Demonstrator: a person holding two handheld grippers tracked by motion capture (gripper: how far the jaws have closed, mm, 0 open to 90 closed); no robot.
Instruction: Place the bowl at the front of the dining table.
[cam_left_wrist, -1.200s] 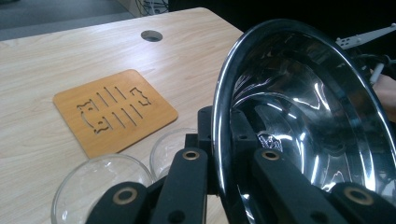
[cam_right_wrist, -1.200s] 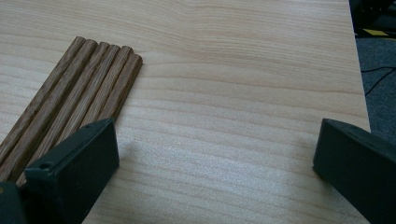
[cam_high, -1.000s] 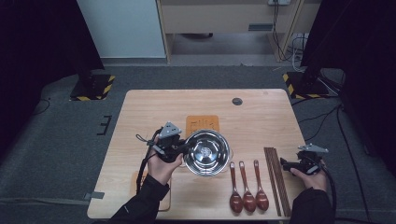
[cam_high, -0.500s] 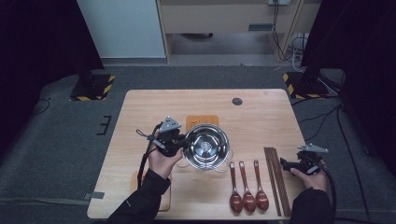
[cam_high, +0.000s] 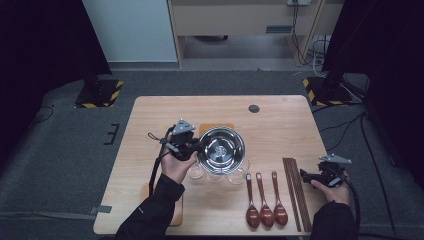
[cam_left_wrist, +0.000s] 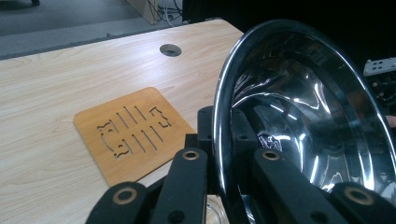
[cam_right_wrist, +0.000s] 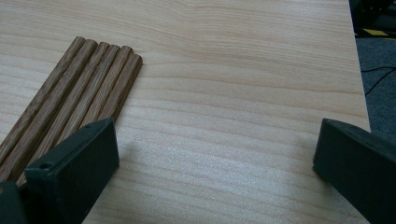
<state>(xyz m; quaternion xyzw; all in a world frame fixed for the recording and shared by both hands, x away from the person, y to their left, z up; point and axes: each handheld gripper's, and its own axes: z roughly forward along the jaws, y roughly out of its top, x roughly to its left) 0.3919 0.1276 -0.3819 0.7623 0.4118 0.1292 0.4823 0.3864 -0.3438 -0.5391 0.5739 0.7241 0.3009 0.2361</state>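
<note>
A shiny steel bowl (cam_high: 221, 149) hangs above the middle of the table, held by its left rim. My left gripper (cam_high: 200, 147) is shut on that rim. In the left gripper view the black jaws clamp the rim (cam_left_wrist: 219, 154), one inside and one outside, with the bowl (cam_left_wrist: 303, 116) spreading to the right. An orange slotted trivet (cam_left_wrist: 133, 133) lies on the table beyond the bowl, partly hidden by it in the high view (cam_high: 212, 127). My right gripper (cam_high: 306, 176) rests open at the table's right edge, nothing between its jaws (cam_right_wrist: 215, 158). Brown chopsticks (cam_right_wrist: 70, 107) lie just to its left.
Three small glass cups (cam_high: 215, 176) stand in a row just below the bowl. Three dark wooden spoons (cam_high: 265, 200) lie side by side next to the chopsticks (cam_high: 295, 192). A second orange trivet (cam_high: 176, 212) sits under the left forearm. A cable hole (cam_high: 254, 108) marks the far side.
The left gripper has carried the bowl a little toward the far side of the table, uncovering the glass cups. The right gripper has stayed put.
</note>
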